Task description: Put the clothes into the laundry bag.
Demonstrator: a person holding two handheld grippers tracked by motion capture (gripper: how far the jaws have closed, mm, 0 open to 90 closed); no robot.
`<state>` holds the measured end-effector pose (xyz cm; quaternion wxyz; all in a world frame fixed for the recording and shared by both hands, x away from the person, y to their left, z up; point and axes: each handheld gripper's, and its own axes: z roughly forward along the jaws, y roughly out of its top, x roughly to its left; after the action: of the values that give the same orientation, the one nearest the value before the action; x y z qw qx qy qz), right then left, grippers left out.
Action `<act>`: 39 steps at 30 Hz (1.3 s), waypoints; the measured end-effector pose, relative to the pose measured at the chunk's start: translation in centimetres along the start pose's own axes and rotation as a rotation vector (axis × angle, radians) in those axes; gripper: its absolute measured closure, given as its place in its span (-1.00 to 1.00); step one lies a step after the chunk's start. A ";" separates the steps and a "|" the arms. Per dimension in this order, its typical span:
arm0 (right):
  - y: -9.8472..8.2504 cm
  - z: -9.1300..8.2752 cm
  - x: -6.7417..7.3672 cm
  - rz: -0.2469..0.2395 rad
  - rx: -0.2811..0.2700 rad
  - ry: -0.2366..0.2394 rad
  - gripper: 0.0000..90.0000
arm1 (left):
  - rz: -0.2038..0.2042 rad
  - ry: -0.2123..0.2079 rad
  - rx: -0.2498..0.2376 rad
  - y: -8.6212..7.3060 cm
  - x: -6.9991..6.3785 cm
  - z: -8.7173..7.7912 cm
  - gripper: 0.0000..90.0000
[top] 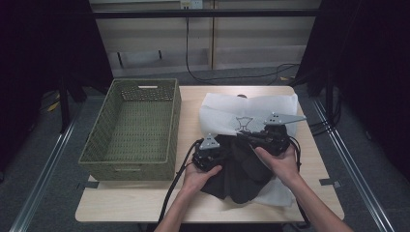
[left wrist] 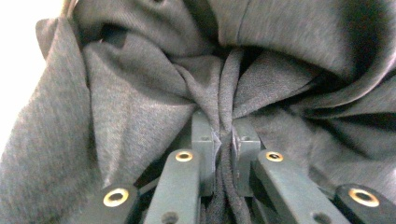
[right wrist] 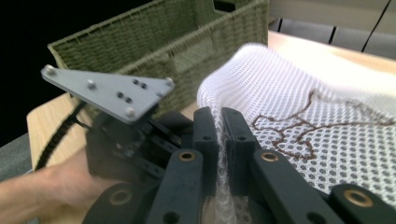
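Observation:
A black garment lies bunched at the table's front, partly on a white mesh bag with a dark brown line pattern. My left gripper is at the garment's left side, held by a hand. In the left gripper view the left gripper is shut on a gathered fold of the dark cloth. My right gripper sits over the garment's far edge. In the right gripper view the right gripper is shut on a pinch of the white mesh, with the left gripper's grey plate just beyond.
A green woven basket stands on the left half of the wooden table, close beside the left gripper; its wall rises behind the mesh in the right gripper view. Black cables trail from both grippers toward the table's front edge.

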<state>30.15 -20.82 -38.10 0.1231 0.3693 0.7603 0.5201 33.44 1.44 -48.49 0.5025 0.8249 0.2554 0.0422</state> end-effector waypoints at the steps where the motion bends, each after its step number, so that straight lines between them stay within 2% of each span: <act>1: 0.2 -0.1 0.3 -0.003 -0.009 0.005 0.92 | 0.000 -0.002 -0.013 0.3 -0.2 0.0 0.86; 3: 0.7 -0.2 0.8 -0.012 -0.025 0.012 0.93 | 0.014 0.018 -0.028 0.8 -0.7 0.0 0.86; 4: 1.0 -0.3 1.0 -0.013 -0.034 0.023 0.93 | 0.007 0.024 -0.042 1.1 -0.8 0.0 0.86; 5: 1.6 -0.6 1.6 -0.009 -0.058 0.044 0.94 | -0.019 0.040 -0.069 1.3 -1.0 0.1 0.86; 6: 1.6 -0.6 1.6 -0.009 -0.058 0.044 0.94 | -0.018 0.061 -0.072 1.6 -0.9 -0.1 0.86; 8: 2.2 -1.3 2.6 -0.011 -0.095 0.080 0.94 | -0.039 0.083 -0.140 2.4 -1.1 -0.3 0.86; 9: 2.2 -1.3 2.6 -0.011 -0.095 0.080 0.94 | -0.039 0.083 -0.140 2.4 -1.1 -0.3 0.86; 10: 2.4 -1.6 2.8 -0.005 -0.111 0.089 0.94 | -0.035 0.111 -0.148 2.8 -1.3 -0.6 0.86; 12: 2.8 -2.3 3.3 -0.009 -0.139 0.112 0.94 | -0.044 0.117 -0.202 3.8 -1.3 -1.5 0.87; 13: 3.0 -2.7 3.4 -0.008 -0.148 0.120 0.94 | -0.045 0.117 -0.237 4.4 -1.4 -2.0 0.87; 14: 3.2 -3.2 3.4 -0.003 -0.172 0.135 0.94 | -0.035 0.121 -0.251 5.0 -1.4 -2.5 0.87; 15: 3.2 -3.2 3.4 -0.003 -0.172 0.135 0.94 | -0.017 0.156 -0.258 5.5 -1.6 -3.1 0.87; 18: 2.9 -3.1 2.9 0.019 -0.173 0.145 0.94 | -0.014 0.176 -0.279 6.4 -1.5 -3.7 0.87; 19: 2.3 -2.5 2.7 0.023 -0.148 0.137 0.93 | -0.020 0.168 -0.277 6.4 -1.4 -3.5 0.86; 21: 2.0 -2.2 2.7 0.024 -0.132 0.132 0.93 | -0.020 0.168 -0.279 6.3 -1.4 -3.5 0.86; 22: 1.7 -2.0 2.6 0.027 -0.121 0.128 0.93 | -0.021 0.155 -0.275 6.3 -1.2 -3.5 0.87; 24: 1.2 -1.5 2.4 0.031 -0.107 0.118 0.93 | -0.028 0.172 -0.274 6.5 -1.3 -4.1 0.87; 26: 1.2 -1.5 2.4 0.034 -0.111 0.120 0.92 | -0.019 0.165 -0.274 6.6 -1.2 -4.5 0.87; 31: 2.0 -1.7 2.9 0.030 -0.147 0.134 0.92 | -0.002 0.193 -0.294 7.7 -1.7 -5.5 0.87; 32: 2.3 -1.8 3.0 0.033 -0.155 0.138 0.92 | 0.012 0.202 -0.305 8.0 -1.9 -5.6 0.87; 33: 2.6 -2.1 3.2 0.032 -0.171 0.140 0.92 | 0.043 0.225 -0.301 8.3 -2.3 -5.6 0.87; 35: 3.2 -2.7 3.7 0.018 -0.192 0.148 0.93 | 0.104 0.265 -0.271 8.4 -2.6 -5.1 0.87; 36: 3.1 -3.0 3.6 0.026 -0.192 0.149 0.93 | 0.093 0.269 -0.228 7.8 -2.2 -3.8 0.86; 37: 3.1 -3.0 3.6 0.026 -0.192 0.149 0.93 | 0.093 0.269 -0.228 7.8 -2.2 -3.8 0.86; 39: 2.3 -2.6 2.9 0.065 -0.163 0.154 0.93 | 0.066 0.249 -0.180 6.4 -1.4 -1.8 0.86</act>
<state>27.65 -20.19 -34.43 0.0771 0.3416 0.7103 0.6105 34.06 -0.08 -41.93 0.5371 0.7728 0.2839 0.1835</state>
